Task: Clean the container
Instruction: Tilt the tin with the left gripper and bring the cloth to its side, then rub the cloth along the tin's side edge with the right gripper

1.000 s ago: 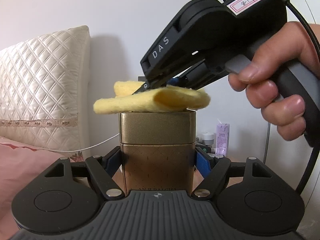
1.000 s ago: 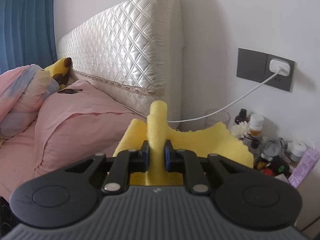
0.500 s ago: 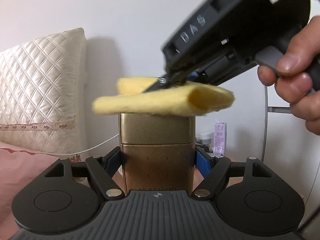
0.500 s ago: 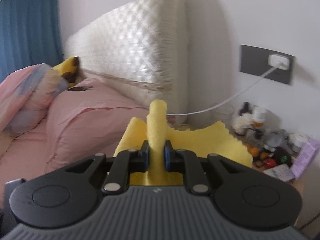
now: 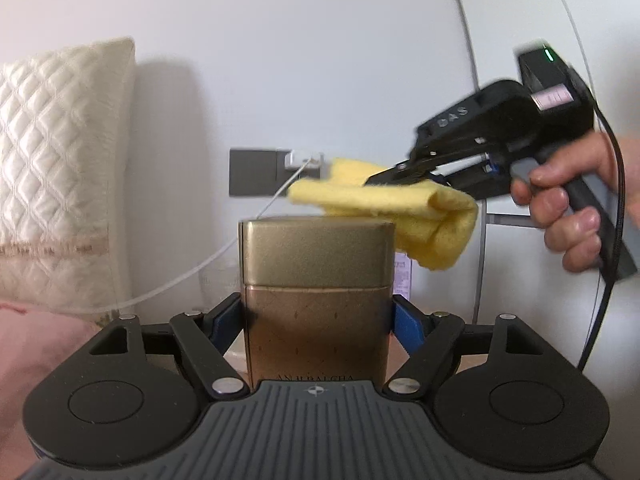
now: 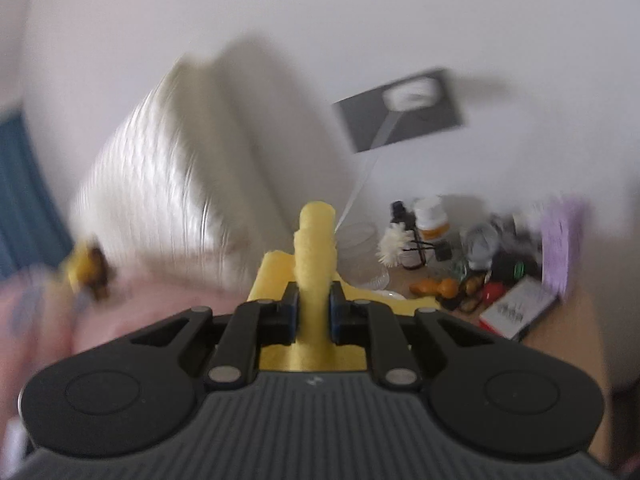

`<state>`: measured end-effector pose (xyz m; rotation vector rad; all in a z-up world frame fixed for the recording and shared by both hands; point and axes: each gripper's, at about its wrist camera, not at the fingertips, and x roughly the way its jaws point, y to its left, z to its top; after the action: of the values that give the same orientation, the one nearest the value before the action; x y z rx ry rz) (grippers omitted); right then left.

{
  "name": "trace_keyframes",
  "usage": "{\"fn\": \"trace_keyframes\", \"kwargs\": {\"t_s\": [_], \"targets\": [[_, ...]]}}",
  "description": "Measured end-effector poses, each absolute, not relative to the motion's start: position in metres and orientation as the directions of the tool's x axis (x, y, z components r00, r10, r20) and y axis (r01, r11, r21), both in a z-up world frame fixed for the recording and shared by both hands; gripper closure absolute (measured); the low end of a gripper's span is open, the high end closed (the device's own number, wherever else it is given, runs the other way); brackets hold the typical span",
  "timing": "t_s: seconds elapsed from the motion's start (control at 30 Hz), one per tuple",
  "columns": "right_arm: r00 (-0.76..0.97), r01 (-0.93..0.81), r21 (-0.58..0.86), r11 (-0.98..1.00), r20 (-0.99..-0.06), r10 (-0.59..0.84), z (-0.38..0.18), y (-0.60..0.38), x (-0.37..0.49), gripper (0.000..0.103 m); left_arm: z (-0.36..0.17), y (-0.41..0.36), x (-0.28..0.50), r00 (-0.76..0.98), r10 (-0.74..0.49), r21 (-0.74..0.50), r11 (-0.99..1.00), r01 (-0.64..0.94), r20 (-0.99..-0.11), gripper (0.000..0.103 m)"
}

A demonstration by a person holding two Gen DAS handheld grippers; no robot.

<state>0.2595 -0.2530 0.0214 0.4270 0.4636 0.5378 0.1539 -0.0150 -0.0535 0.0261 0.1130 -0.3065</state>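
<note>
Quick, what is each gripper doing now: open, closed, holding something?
Left gripper: closed on the gold tin, held upright.
Right gripper: closed on the yellow cloth, at the tin's top right edge.

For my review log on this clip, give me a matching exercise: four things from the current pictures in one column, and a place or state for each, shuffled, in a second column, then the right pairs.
Things
1. gold container
2. yellow cloth
3. white charger
4. quilted headboard

Places or states
A. plugged into the grey wall socket
B. clamped upright in the left gripper
C. at the far left of the left wrist view
D. pinched folded in the right gripper, over the container's right top edge

Pairs: 1-B, 2-D, 3-A, 4-C
</note>
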Motion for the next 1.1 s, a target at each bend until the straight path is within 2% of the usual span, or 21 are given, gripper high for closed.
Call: {"fn": "trace_keyframes", "kwargs": {"t_s": [0.07,0.2,0.33,0.5,0.6,0.77,0.87,0.97,1.1], "targets": [[0.774,-0.335,0.631,0.7,-0.24,0.587,0.005,-0.274,0.266,0.087,-0.057,-0.022,0.157,0.957,-0.262,0.042,0.962,0.269,-0.125,0.014],[0.766,-0.325,0.813,0.483,-0.074,0.639,-0.025,-0.298,0.27,0.087,-0.061,-0.034,0.144,0.978,-0.183,0.089,0.977,0.192,-0.101,0.011],[0.746,-0.315,0.916,0.249,0.076,0.661,-0.06,-0.3,0.291,0.087,-0.066,-0.038,0.12,0.992,-0.111,0.087,0.989,0.117,-0.062,0.01],[0.73,-0.277,0.961,-0.012,0.218,0.648,-0.105,-0.29,0.318,0.087,-0.068,-0.055,0.115,0.991,-0.087,0.125,0.987,0.1,-0.102,0.018],[0.685,-0.266,0.962,-0.068,0.238,0.688,-0.118,-0.279,0.327,0.087,-0.07,-0.063,0.125,0.984,-0.08,0.158,0.982,0.105,-0.157,0.026],[0.573,-0.335,0.928,-0.162,0.337,0.747,-0.117,-0.272,0.322,0.087,-0.074,-0.062,0.132,0.969,-0.137,0.218,0.959,0.181,-0.204,0.024],[0.553,-0.348,0.925,-0.15,0.332,0.764,-0.111,-0.275,0.314,0.087,-0.076,-0.053,0.141,0.96,-0.163,0.24,0.946,0.218,-0.229,0.02],[0.559,-0.341,0.927,-0.156,0.334,0.759,-0.114,-0.283,0.301,0.087,-0.077,-0.043,0.15,0.937,-0.189,0.266,0.925,0.27,-0.292,0.02],[0.587,-0.34,0.936,-0.092,0.287,0.757,-0.106,-0.293,0.28,0.087,-0.078,-0.028,0.16,0.914,-0.234,0.308,0.889,0.339,-0.33,0.02]]}}
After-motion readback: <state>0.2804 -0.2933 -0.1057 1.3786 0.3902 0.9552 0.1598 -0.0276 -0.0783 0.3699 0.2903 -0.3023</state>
